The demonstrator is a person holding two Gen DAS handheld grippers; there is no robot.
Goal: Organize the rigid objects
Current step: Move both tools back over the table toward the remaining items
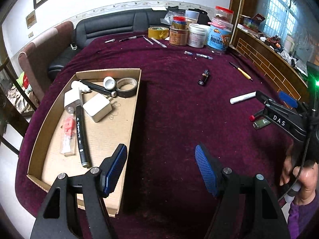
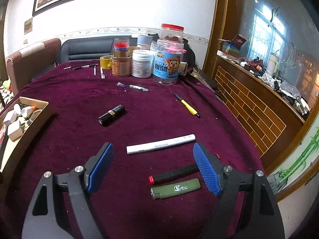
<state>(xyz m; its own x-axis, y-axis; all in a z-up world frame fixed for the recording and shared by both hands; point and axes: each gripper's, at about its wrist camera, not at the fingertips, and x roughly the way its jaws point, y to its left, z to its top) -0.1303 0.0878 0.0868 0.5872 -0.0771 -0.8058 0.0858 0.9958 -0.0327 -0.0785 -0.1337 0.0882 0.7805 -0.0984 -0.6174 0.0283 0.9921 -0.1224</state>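
Observation:
A cardboard tray (image 1: 127,131) on the maroon table holds white chargers (image 1: 96,106), a black marker (image 1: 80,135), a tape roll (image 1: 126,86) and other small items; it also shows in the right wrist view (image 2: 37,117). My left gripper (image 1: 161,169) is open and empty, beside the tray's right wall. My right gripper (image 2: 153,167) is open and empty above a black pen with a red cap (image 2: 171,174) and a green lighter (image 2: 175,188). A white marker (image 2: 160,143) lies just beyond. A black lipstick (image 2: 111,115) and a yellow pen (image 2: 187,105) lie farther out.
Jars and tubs (image 2: 166,67), a yellow tape roll (image 2: 105,62) and several pens (image 2: 83,67) stand at the table's far edge. Small pen parts (image 2: 138,87) lie mid-table. A wooden counter (image 2: 259,103) runs along the right. A sofa (image 1: 111,25) sits behind.

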